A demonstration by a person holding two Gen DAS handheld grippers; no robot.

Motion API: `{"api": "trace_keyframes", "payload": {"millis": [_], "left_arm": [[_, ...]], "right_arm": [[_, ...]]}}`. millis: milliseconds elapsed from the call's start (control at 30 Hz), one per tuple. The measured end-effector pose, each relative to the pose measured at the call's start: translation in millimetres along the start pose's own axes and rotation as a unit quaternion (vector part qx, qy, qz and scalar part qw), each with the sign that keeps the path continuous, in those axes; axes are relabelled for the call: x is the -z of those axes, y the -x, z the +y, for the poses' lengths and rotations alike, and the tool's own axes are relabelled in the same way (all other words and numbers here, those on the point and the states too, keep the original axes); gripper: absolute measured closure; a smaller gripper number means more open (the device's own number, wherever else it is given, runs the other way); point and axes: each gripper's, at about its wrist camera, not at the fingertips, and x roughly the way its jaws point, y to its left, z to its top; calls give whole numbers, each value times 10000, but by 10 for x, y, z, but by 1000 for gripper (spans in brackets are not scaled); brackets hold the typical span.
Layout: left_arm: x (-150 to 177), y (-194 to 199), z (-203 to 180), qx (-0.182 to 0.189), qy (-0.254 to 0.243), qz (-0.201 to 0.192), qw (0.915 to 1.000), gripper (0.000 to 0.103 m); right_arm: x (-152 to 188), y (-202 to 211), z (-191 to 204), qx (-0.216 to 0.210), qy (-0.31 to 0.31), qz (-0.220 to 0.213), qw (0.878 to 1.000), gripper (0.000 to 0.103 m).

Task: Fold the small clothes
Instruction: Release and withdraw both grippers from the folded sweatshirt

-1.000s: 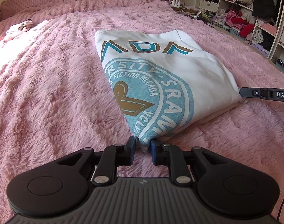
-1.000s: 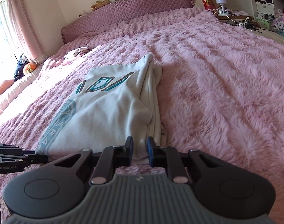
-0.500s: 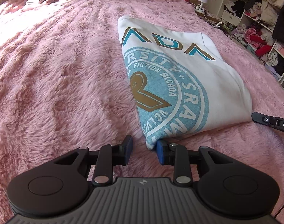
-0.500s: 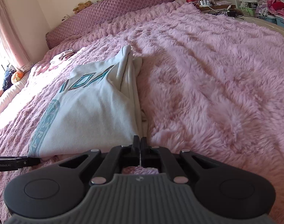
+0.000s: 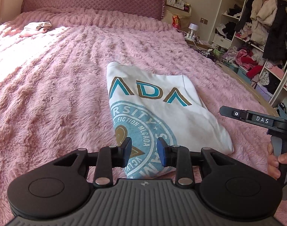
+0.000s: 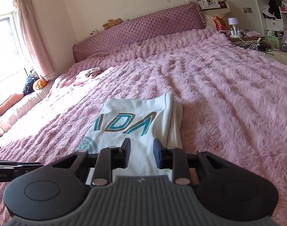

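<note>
A folded white shirt (image 5: pixel 162 109) with teal and gold letters and a round teal print lies flat on the pink furry bedspread (image 5: pixel 58 94). It also shows in the right wrist view (image 6: pixel 141 124). My left gripper (image 5: pixel 144 152) is open and empty, raised above the shirt's near corner. My right gripper (image 6: pixel 141 153) is open and empty, raised above the shirt's near right edge. The right gripper also shows at the right edge of the left wrist view (image 5: pixel 252 117), held by a hand.
A small pink and white garment (image 5: pixel 36 28) lies far back on the bed near the quilted headboard (image 5: pixel 92 1). Open shelves full of clothes (image 5: pixel 260 37) stand to the right. A bedside table with a lamp (image 6: pixel 233 23) is at the back right.
Both grippers let go of the shirt's near edge, opened, and lifted up and back. The shirt now lies flat on the bed.
</note>
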Motion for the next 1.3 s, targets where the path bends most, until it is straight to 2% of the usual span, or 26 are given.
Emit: {"api": "trace_keyframes", "payload": {"millis": [233, 533, 700, 767, 933, 1000, 1067, 1200, 1300], "left_arm": [[51, -385, -53, -164, -39, 416, 9990, 67], [135, -485, 4, -86, 40, 509, 9987, 65], [121, -461, -6, -96, 61, 502, 9987, 65], [98, -386, -6, -73, 99, 386, 9992, 65], [214, -57, 31, 23, 371, 128, 9992, 62], [329, 56, 68, -174, 400, 98, 9990, 62], [434, 102, 95, -421, 284, 157, 9986, 61], [584, -9, 129, -740, -124, 482, 9960, 61], [611, -81, 103, -765, -378, 523, 9950, 61]], "right_arm": [[62, -423, -16, 166, -90, 323, 9993, 81], [220, -615, -134, 292, -122, 502, 9982, 89], [182, -593, -127, 333, -154, 521, 9980, 88], [150, -466, -90, 296, -219, 387, 9986, 79], [222, -6, 33, 138, -13, 80, 9999, 74], [297, 115, 59, 275, 163, 73, 9995, 70], [391, 223, 78, 428, 408, 50, 9982, 59], [560, 268, 96, 616, 894, 227, 9938, 59], [635, 264, 87, 618, 914, 329, 9933, 59]]}}
